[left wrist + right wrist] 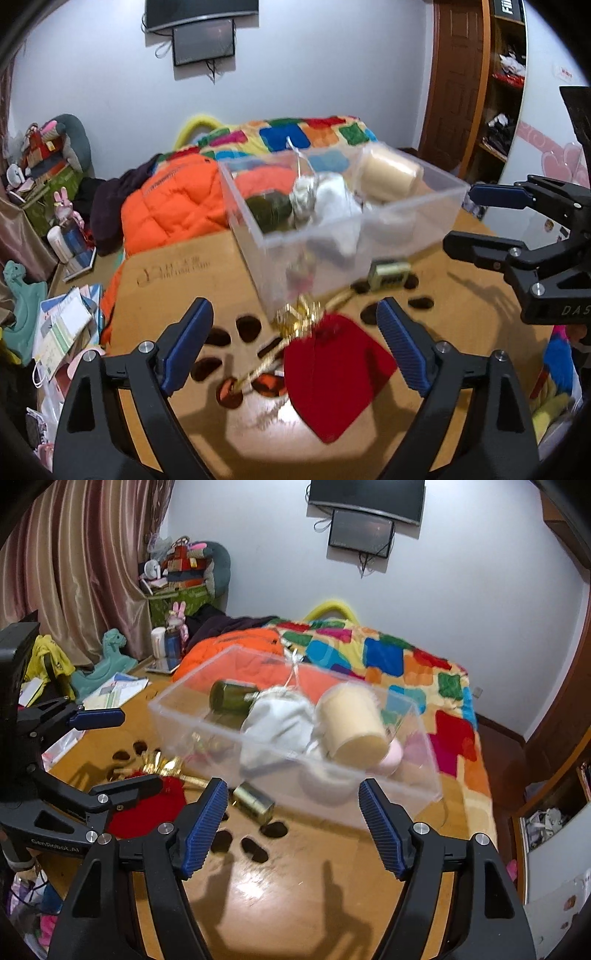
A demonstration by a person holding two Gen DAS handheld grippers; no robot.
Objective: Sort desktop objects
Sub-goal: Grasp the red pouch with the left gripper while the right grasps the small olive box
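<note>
A clear plastic box (243, 218) stands on the wooden table (177, 266). It holds a cream roll (391, 177), a white cloth (336, 199) and a dark green bottle (267, 212). A red pouch (332, 373) with a gold ribbon (299, 317) lies on the table between the wide-apart fingers of my left gripper (295, 343), which is open; the pads do not press on it. A small gold tin (255, 803) lies in front of the box (173, 716), just beyond my right gripper (293, 827), which is open with nothing between its fingers.
The table top (314, 871) has several dark oval cut-outs (255, 849). Behind it are a bed with a patchwork quilt (406, 664) and an orange jacket (173, 199). Papers and toys (62, 325) clutter the floor on the left. A wooden door (458, 74) is at the right.
</note>
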